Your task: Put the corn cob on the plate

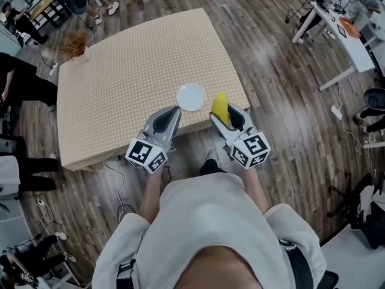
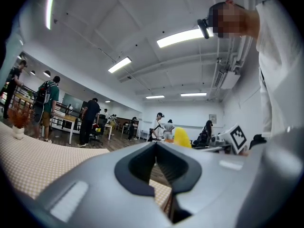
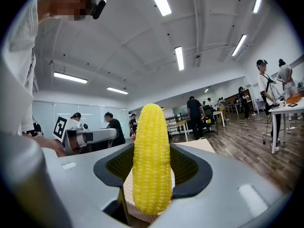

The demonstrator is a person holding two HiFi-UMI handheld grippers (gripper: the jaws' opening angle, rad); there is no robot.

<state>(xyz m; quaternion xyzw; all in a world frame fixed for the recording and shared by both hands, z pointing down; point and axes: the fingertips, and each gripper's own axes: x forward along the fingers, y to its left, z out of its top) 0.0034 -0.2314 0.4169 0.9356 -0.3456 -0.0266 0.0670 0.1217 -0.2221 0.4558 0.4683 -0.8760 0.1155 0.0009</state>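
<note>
A yellow corn cob stands upright between the jaws of my right gripper, which is shut on it. In the head view the corn cob hangs over the near edge of the tan table, just right of a white plate that has nothing on it. My left gripper points at the table edge just below and left of the plate, its jaws together with nothing between them. In the left gripper view, the left gripper has the corn cob off to its right.
An orange dried plant in a small vase stands at the table's far left corner. White desks stand at the right on the wooden floor. Several people stand and sit around the room. Cables trail on the floor under the table's near edge.
</note>
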